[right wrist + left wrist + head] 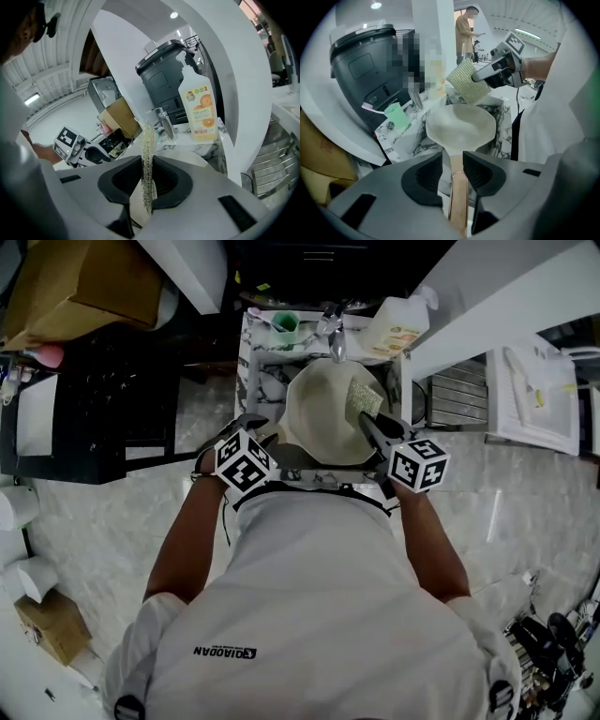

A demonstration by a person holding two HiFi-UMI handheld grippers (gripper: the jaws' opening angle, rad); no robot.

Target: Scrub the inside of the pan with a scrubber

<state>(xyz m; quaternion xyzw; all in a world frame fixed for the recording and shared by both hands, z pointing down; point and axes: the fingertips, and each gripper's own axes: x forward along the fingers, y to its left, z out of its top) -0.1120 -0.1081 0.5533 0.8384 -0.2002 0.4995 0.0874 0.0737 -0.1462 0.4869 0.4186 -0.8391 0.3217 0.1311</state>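
Two tools are in front of me at the marble-patterned sink point(255, 381). The cream-coloured round pan point(323, 418) lies in the basin under the chrome faucet point(336, 338), its bowl towards the sink's far edge and its long wood-coloured handle point(458, 201) reaching back to the near edge. My left tool point(452, 161) points steeply down at that near edge with its jaws spread. The handle runs between the two dark pads, with a clear gap on the left side, so the pads are not squeezing it. My right tool point(149, 180) is pinched on the flat, glittery yellow-green mesh scrubber point(364, 397), which stands edge-on between its pads. From the head view the scrubber sits over the right part of the pan's bowl, close to the rim. I cannot tell whether it touches the surface. A pale green cup point(286, 324) stands at the sink's far left corner. A white soap bottle with an orange label point(398, 326) stands at its far right corner.
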